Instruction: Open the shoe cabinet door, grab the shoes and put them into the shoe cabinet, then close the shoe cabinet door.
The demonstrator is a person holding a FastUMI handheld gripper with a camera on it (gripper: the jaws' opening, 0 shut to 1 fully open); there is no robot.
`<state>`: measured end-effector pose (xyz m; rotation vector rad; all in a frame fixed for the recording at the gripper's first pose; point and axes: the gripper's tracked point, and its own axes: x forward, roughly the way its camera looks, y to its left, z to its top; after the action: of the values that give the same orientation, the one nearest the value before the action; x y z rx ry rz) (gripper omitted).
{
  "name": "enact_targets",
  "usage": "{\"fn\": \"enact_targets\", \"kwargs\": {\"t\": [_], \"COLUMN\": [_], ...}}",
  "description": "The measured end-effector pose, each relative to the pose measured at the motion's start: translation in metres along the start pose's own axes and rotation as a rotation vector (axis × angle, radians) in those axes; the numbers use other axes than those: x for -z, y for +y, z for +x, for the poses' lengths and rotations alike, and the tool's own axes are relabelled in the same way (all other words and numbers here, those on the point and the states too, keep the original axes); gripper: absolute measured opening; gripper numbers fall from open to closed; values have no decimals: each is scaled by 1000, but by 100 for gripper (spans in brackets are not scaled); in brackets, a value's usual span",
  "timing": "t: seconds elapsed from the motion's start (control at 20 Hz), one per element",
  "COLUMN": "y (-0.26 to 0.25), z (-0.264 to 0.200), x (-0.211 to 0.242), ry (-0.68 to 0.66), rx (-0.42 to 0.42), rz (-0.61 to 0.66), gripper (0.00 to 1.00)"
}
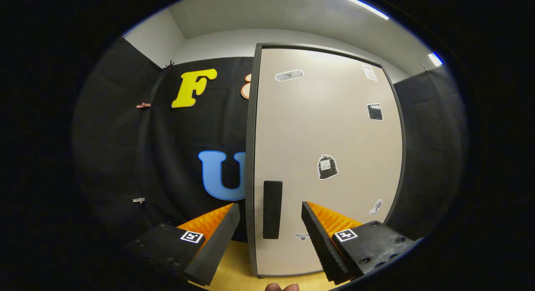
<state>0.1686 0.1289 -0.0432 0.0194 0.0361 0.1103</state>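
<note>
Tongs [271, 211] spread wide, gripping nothing, and the dark handle [272, 209] stands right in the gap between the fingers. Beyond sits the shoe cabinet [326, 132], door shut, stickers [327, 167] dotted over it. Wooden floor [234, 261] underneath, black cloth wall [167, 157] on both sides.

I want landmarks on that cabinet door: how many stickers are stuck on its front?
6 on the shoe cabinet door: two at the top corners, one below the right one, one mid-door above the open gripper, one lower right, one beside the handle. The gripper's fingers may hide more.
</note>
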Motion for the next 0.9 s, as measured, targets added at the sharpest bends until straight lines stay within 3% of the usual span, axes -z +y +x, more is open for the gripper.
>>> {"fn": "enact_targets", "kwargs": {"t": [0.3,0.4,0.45,0.5,0.6,0.7,0.85,0.9], "y": [-2,-1,-6,-12,-12,-13,-16,-15], "z": [46,56,62,61,60,61,59,56], "x": [35,44,46,51,51,50,49,49], "ry": [59,76,79,85,70,78,96,102], "rx": [25,28,49,79,90,86,98,94], "rz": [18,14,5,7,41,26,8,15], "gripper": [95,85,67,62,42,39,21,21]}}
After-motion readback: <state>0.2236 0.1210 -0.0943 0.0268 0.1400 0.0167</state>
